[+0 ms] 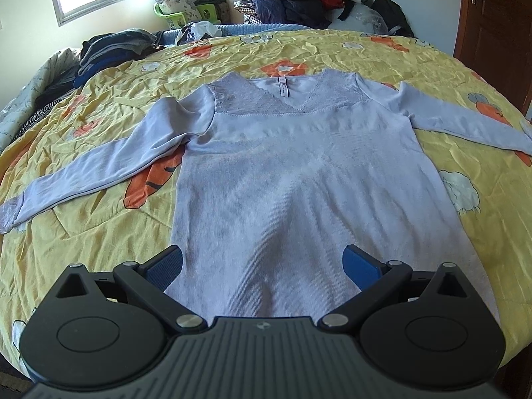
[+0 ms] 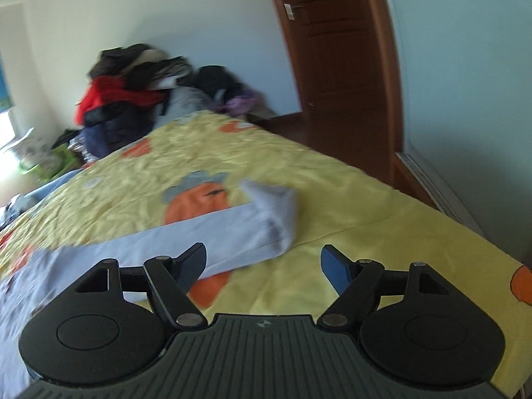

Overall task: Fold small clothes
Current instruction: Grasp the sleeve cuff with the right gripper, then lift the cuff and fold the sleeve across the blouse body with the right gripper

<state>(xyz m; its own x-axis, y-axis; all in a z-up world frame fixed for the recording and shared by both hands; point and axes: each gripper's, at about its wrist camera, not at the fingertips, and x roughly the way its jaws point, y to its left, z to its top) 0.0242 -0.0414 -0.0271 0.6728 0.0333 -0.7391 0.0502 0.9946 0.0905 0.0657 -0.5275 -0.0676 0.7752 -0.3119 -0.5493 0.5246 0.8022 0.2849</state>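
Blurring right view; sleeve cuff (image 2: 276, 219) folded under.

the right gripper (image 2: 262, 261) hangs over a yellow bedspread (image 2: 365, 229) printed with orange carrots, its jaws standing apart with only fabric below them and nothing pinched. a pale lilac sleeve (image 2: 212, 232) lies across the spread from the lower left, its cuff (image 2: 279, 212) folded back on itself just beyond the left finger (image 2: 191, 266), which overlaps the sleeve in the picture. the blue-padded right finger (image 2: 335, 271) sits over bare bedspread. at the far end of the bed a heap of clothes (image 2: 133, 106) is piled against the wall, red and dark pieces among them. a brown wooden door (image 2: 342, 50) stands on the right. the view is blurred.
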